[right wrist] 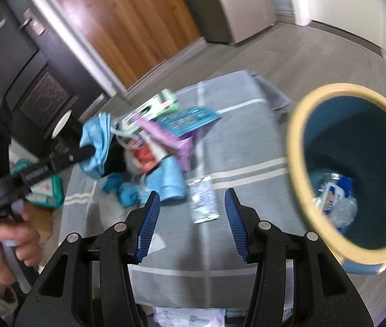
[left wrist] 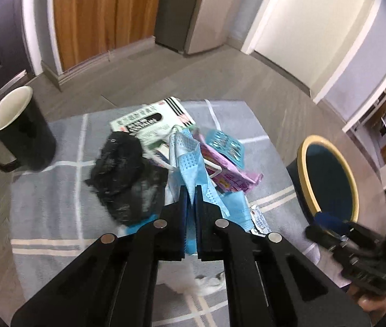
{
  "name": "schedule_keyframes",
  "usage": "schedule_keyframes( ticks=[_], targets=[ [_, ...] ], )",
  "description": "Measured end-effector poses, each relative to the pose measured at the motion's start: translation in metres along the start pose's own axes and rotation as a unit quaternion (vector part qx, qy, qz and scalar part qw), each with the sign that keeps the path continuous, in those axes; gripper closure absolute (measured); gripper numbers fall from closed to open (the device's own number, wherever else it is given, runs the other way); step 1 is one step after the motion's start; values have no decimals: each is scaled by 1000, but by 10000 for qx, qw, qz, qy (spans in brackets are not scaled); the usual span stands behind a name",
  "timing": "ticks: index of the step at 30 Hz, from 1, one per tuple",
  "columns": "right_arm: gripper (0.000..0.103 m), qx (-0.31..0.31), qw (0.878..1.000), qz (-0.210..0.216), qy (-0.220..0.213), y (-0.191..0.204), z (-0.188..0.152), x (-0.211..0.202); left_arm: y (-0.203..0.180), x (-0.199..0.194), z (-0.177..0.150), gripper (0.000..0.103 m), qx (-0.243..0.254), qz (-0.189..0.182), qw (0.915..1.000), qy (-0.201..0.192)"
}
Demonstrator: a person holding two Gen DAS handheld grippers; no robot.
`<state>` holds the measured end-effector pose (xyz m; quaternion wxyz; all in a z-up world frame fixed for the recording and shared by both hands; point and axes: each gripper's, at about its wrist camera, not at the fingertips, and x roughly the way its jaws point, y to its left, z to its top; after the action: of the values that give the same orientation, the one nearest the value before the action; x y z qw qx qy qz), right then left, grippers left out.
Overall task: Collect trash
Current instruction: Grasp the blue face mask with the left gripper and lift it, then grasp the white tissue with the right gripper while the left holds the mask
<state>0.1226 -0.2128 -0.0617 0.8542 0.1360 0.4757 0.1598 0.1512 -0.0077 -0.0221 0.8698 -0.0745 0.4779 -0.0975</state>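
Observation:
My left gripper is shut on a light blue face mask and holds it above a pile of trash on the grey rug; the mask also shows in the right wrist view. The pile holds a black crumpled bag, a white and green box, a purple wrapper and a blue blister pack. My right gripper is open and empty above a clear plastic bottle. The blue bin with a yellow rim stands to the right and holds some trash.
A black mug stands at the rug's left edge. A green packet lies on the floor at left. Wooden doors and a white door line the far wall. The bin also shows in the left wrist view.

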Motion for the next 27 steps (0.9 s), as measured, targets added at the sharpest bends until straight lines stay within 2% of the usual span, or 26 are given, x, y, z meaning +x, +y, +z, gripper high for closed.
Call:
schedule_keyframes(
  ticks=[10,20,24,27],
  targets=[
    [52,-730,9956,294,501,80,-17,48,44,-32,-5,99,-426,56,9988,-248],
    [53,-1187,9879,256,964,124,-35,91,67,-50,-12,99,-611,-32,9974,-383],
    [75,-1328,9854,202,1046,127,-38,98,72,-56,-10,99,-675,-67,9966,-457],
    [77,-1271,9871,277,935,126,-33,92,74,-60,-8,99,-735,-94,9959,-528]
  ],
)
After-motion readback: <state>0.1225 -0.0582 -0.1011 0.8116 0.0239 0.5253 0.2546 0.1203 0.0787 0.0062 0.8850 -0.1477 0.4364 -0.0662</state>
